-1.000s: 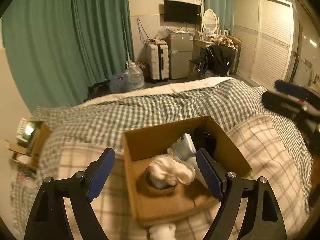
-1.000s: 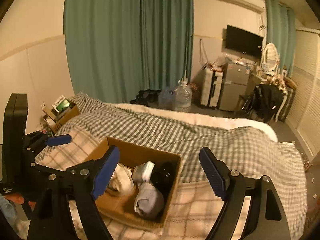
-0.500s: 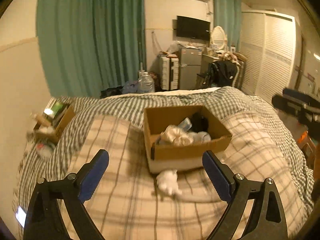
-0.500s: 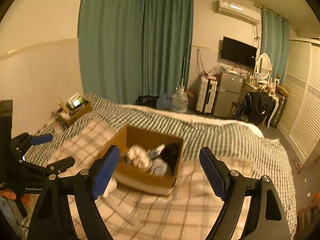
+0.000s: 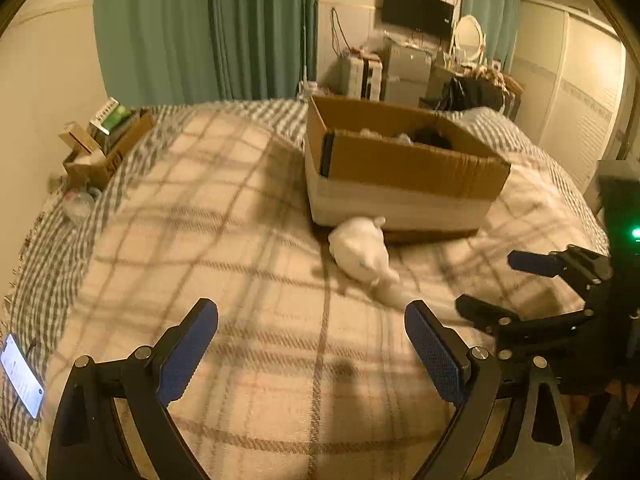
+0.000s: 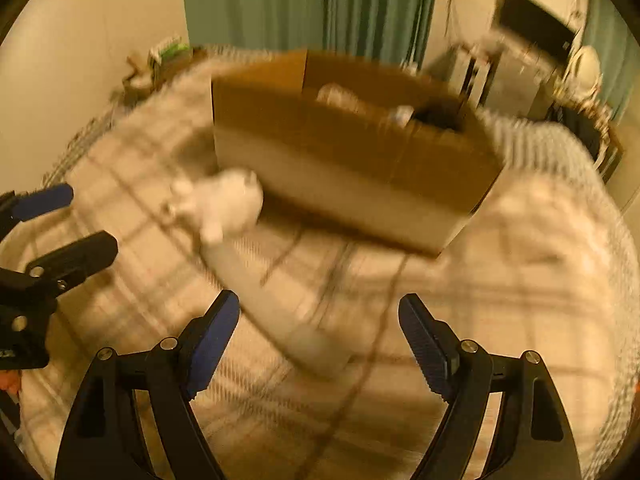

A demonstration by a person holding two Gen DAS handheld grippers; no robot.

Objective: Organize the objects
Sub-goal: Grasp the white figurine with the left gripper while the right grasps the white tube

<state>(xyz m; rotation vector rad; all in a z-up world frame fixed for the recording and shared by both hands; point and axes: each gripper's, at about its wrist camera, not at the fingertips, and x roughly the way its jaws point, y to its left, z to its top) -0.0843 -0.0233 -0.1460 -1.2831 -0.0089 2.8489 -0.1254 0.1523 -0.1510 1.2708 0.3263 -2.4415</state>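
A brown cardboard box (image 5: 400, 168) (image 6: 352, 152) stands on the plaid blanket with rolled socks and a dark item inside. In front of it lies a white sock bundle (image 5: 362, 252) (image 6: 224, 204) with a long pale tail that runs back toward me. My left gripper (image 5: 312, 332) (image 6: 80, 220) is low over the blanket, short of the bundle, open and holding nothing. My right gripper (image 6: 320, 320) (image 5: 490, 282) is to its right, also open. The tail's end lies near the gap between its fingers, but that view is blurred.
A small open carton of odds and ends (image 5: 104, 148) sits at the bed's left edge by the wall. A lit phone (image 5: 20, 376) lies at the near left on the checked cover. Green curtains, a fridge and a wardrobe stand beyond the bed.
Both grippers have come down and back from over the box, which now shows its side wall. The white bundle is closer. The left jaws stand slightly wider.
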